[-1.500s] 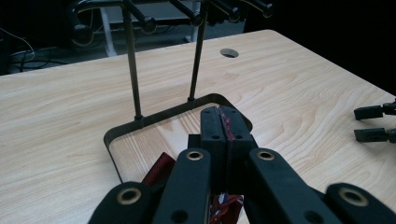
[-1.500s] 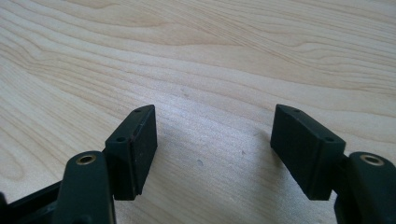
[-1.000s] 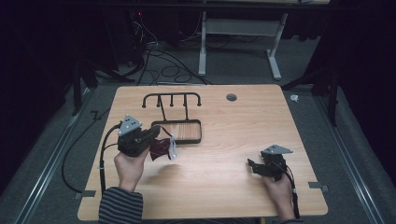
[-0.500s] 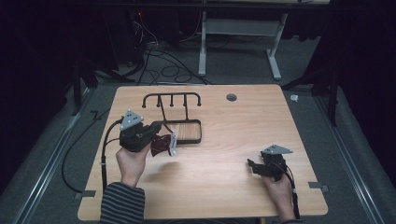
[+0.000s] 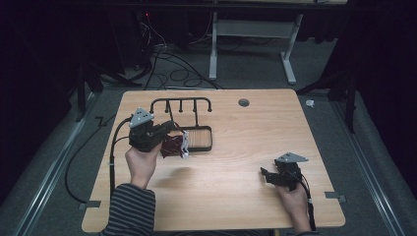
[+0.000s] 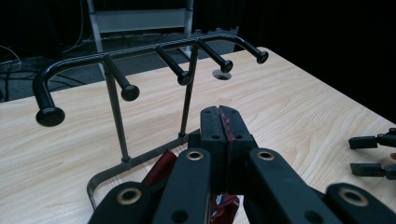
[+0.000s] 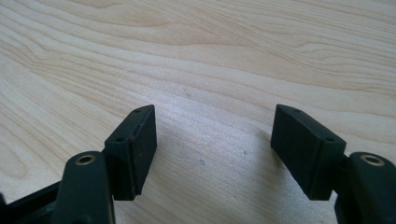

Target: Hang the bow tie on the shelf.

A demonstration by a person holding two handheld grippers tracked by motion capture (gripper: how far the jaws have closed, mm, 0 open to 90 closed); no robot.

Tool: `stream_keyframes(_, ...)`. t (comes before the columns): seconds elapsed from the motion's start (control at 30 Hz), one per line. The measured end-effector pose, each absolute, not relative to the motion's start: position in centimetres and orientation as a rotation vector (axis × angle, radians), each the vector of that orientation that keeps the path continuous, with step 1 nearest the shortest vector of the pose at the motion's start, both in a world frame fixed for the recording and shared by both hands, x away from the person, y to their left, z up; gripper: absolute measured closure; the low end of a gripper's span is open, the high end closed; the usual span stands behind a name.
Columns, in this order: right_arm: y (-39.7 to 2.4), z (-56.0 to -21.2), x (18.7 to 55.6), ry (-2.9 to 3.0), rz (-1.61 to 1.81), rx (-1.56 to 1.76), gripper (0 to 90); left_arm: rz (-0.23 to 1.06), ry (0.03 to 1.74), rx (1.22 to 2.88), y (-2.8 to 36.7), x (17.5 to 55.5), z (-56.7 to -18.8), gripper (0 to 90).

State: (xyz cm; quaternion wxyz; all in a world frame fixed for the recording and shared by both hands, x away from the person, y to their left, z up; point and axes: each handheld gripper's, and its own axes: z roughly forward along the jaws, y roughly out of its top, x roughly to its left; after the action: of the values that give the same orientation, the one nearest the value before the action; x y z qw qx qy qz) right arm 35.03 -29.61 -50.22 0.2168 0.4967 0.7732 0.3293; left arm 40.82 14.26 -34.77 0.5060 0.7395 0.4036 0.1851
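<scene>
I'm holding the red pouch (image 5: 173, 146) pinched in the left gripper (image 6: 219, 122), jaws clamped on it, just in front of the rack (image 6: 140, 51) near the counter's far-left corner. Right gripper (image 7: 212, 140) is resting, jaws wide. Next I'm judging: lift and hook it onto a peg.

left gripper (image 6: 219, 121) pinches red cloth (image 6: 161, 169) before black rack (image 6: 140, 51).

Left gripper (image 5: 169, 129) raised, jaws clamped together; right gripper (image 5: 265, 174) low, jaws apart.
</scene>
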Motion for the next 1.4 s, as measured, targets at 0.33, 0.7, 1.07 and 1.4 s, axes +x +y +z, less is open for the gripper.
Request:
stream_keyframes(0.33,-29.6,-50.2,35.0,2.143,0.912,1.375,32.8,0.444,0.971,1.785,13.4,42.1,-34.4,89.4)
stream_keyframes(0.7,-29.6,-50.2,35.0,2.145,0.914,1.374,32.8,0.446,0.977,1.786,12.8,43.3,-34.1,89.4)
stream_keyframes(1.07,-29.6,-50.2,35.0,2.145,0.915,1.377,32.8,0.437,0.983,1.772,12.6,44.8,-33.6,89.4)
stream_keyframes(1.4,-29.6,-50.2,35.0,2.145,0.916,1.376,32.8,0.453,1.006,1.773,12.2,45.9,-33.8,89.4)
